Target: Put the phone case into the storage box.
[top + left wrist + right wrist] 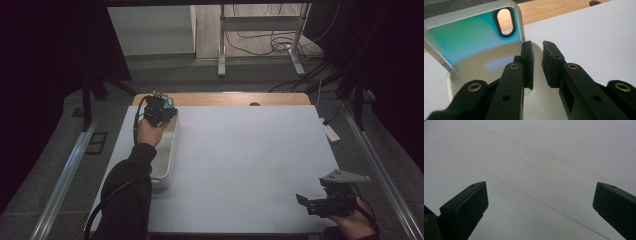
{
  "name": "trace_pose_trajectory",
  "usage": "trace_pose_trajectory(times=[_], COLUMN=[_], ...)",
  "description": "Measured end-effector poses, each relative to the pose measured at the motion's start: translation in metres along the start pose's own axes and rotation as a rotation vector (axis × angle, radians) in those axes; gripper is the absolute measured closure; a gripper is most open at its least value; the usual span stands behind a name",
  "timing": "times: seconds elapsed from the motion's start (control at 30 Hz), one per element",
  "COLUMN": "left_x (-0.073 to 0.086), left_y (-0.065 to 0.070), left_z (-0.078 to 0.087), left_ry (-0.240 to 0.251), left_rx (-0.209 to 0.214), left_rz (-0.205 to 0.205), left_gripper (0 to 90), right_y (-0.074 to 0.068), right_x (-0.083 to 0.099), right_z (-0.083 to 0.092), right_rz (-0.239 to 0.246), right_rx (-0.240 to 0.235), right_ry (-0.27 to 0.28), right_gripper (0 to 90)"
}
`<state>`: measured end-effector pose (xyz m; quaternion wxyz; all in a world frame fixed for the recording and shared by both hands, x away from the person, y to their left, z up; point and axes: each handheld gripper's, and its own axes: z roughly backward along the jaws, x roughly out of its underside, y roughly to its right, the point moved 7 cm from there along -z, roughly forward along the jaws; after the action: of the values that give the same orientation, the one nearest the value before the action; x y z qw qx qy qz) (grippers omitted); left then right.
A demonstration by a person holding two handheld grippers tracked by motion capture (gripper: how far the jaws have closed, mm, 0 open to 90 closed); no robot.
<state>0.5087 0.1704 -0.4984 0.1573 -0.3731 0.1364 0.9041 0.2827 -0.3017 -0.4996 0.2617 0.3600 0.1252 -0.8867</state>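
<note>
Phone case (474,42), translucent with a teal-to-cream tint and a frosted rim, stands tilted in the far end of a white tray (167,160) at the table's (250,165) far left. Its lower edge seems to rest inside the tray, its top leans against or over the far wall; exact contact I can't tell.

Left gripper (537,62) hovers over that tray end, jaws nearly together with a narrow gap, nothing between them. The case sits just beside the left jaw, possibly brushing it, not pinched.

Right gripper (312,204) is at the near right over bare table, jaws wide apart, empty.

Handling guess: light, thin shell, flexes if squeezed across the open face, and the glossy back is likely slippery. Best hold is probably on the thicker frosted rim along a long side, jaws across the wall thickness, away from the oval camera cutout (505,22), where the shell is weakest. Too hard a squeeze could make it pop out sideways.
</note>
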Motion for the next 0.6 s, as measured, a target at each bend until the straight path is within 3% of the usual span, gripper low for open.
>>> trace_pose_trajectory(times=[0.6], left_x=[0.002], left_y=[0.005], left_z=[0.015], left_ry=[0.012], left_rx=[0.049], left_rz=[-0.006], left_gripper=[56.7], right_y=[0.000], right_x=[0.000], right_z=[0.000], right_rz=[0.002], right_rx=[0.004], right_ry=[0.002], right_gripper=[0.1])
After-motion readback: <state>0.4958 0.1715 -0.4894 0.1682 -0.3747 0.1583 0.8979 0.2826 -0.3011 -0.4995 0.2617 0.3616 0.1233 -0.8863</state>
